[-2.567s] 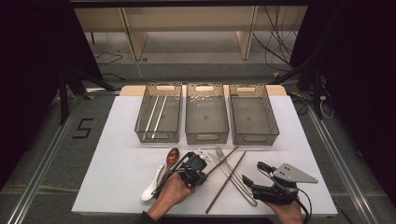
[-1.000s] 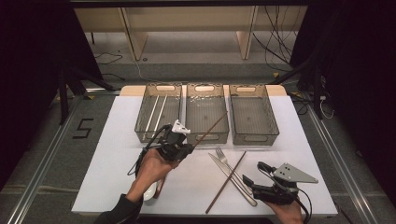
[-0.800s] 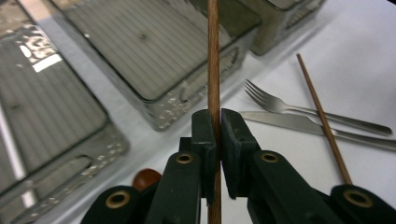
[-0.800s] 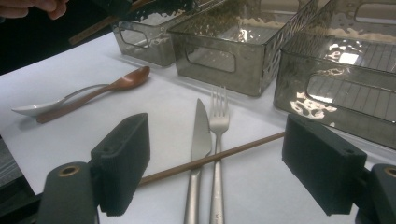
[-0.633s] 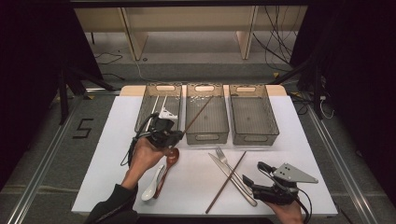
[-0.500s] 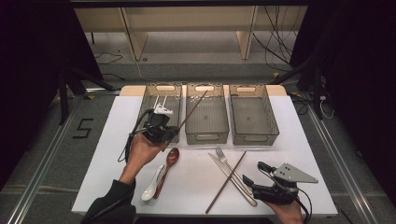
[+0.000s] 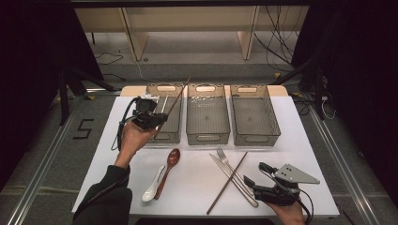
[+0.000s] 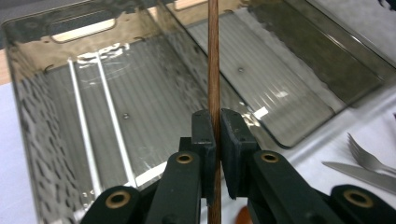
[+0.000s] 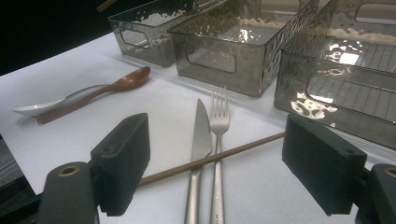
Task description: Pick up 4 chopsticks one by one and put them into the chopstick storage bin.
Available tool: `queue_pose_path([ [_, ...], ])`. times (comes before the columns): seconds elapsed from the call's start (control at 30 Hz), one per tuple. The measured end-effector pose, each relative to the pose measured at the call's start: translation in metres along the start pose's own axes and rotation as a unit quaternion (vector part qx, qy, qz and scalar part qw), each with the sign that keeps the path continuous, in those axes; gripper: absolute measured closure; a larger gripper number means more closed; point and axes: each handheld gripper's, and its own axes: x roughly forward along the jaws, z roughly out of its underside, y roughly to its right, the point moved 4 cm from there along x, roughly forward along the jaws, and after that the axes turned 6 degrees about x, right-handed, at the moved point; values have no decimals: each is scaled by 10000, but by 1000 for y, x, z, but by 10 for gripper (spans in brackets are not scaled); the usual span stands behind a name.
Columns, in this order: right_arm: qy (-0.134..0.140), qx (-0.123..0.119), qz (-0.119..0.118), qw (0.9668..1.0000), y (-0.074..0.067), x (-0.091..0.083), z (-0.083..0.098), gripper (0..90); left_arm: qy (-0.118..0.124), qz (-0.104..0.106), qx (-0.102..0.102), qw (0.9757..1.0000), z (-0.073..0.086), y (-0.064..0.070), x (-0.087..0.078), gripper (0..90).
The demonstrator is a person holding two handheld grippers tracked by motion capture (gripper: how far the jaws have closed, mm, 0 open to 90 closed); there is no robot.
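Over the leftmost of three smoky bins (image 7: pixel 165 117), left gripper (image 7: pixel 149 117) pinches one brown chopstick (image 7: pixel 174 101), jaws narrow, stick angled up above two pale chopsticks (image 8: pixel 100 116) in that bin. Right gripper (image 7: pixel 267 192) rests near the front edge, jaws wide, holding nothing. On the mat: second brown chopstick (image 7: pixel 227 183), one fork (image 7: pixel 224 159), one knife (image 7: pixel 232 179), two spoons (image 7: pixel 162 176).

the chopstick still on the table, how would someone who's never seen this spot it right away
Start at the white table with three clear bins across its back. In front of the middle and right bins lie a metal knife and fork. The chopstick on the table is the thin brown wooden stick lying slantwise across both, unlike its twin held over the left bin.
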Motion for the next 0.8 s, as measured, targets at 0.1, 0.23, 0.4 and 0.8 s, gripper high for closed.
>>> queue_pose_path([
  [0.1,7,-7,-3,10000,0,0,0,243,23,-60,-118,9999,-1,-9,3,840],
  [0.23,-1,-9,-5,10000,1,0,0,243,36,-174,-155,9997,-3,-19,6,840],
  [0.4,-2,0,-8,10000,0,0,0,243,20,-280,-173,9995,-5,-26,12,840],
  [0.8,-7,8,-21,10000,1,0,0,243,-92,-440,-243,9987,-3,-40,27,839],
])
